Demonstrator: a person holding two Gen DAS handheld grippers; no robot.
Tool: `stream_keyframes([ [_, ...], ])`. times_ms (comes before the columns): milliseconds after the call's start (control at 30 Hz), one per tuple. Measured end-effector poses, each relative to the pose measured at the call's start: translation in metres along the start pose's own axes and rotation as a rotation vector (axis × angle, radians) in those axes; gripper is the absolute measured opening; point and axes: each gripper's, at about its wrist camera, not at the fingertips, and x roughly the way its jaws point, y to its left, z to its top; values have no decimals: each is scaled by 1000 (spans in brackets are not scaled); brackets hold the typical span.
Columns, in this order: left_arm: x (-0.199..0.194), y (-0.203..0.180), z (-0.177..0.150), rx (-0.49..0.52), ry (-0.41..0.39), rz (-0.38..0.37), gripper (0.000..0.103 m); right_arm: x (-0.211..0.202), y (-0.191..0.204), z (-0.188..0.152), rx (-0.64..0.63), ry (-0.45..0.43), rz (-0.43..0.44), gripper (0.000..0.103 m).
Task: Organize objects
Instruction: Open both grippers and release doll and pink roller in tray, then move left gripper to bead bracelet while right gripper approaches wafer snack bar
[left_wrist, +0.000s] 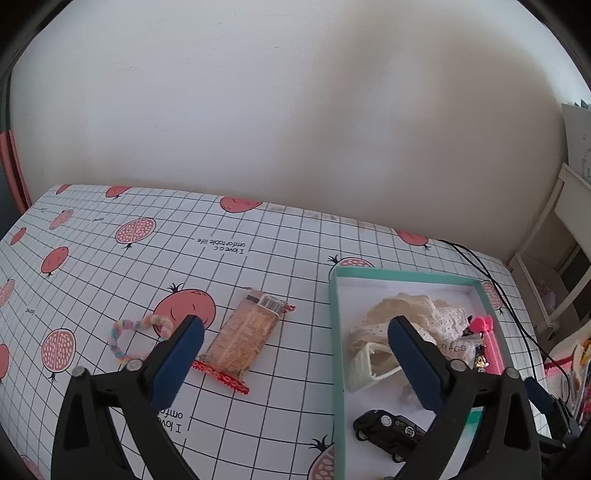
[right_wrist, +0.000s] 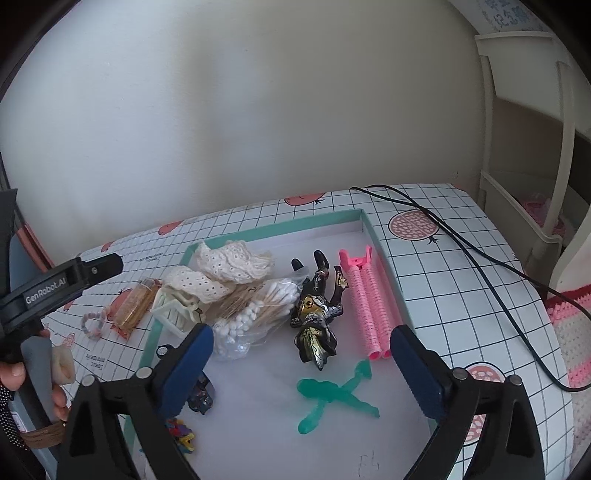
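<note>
Both jaws are being held wide, nothing between pads. Left gripper (left_wrist: 295, 350) is being aimed at the snack (left_wrist: 242, 334) lying on the table (left_wrist: 92, 266), w/ the loop (left_wrist: 136, 338) at its 9 o'clock. The box (left_wrist: 337, 332) is sitting at the snack's 3 o'clock. Right gripper (right_wrist: 301, 363) is being hovered over the box, above the green toy (right_wrist: 332, 397) & figure (right_wrist: 317, 317). Risk: the flat, slick wrapper is likely being slid rather than pinched; the box wall could be clipped on transfer, given crowded contents.

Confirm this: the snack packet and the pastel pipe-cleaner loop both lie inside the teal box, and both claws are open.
Not quite. The snack packet and the pastel pipe-cleaner loop lie on the tablecloth outside the teal box, as the left wrist view shows. Both the left claw and right claw are open.
</note>
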Motion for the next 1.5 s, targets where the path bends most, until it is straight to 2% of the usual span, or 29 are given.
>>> stream_keyframes([
  [67, 1, 1, 0, -5, -3, 4, 103, 1, 0, 0, 2, -2, 0, 103],
  [333, 2, 3, -1, -4, -1, 25, 103, 2, -1, 0, 7, -2, 6, 103],
  [933, -2, 4, 4, -12, -4, 5, 103, -8, -1, 1, 5, -9, 7, 103],
  [1233, -8, 10, 12, -8, 10, -20, 103, -18, 17, 7, -32, -23, -3, 103],
  [1500, -11, 38, 28, -53, -1, -9, 103, -16, 38, 9, -48, -10, 8, 103],
])
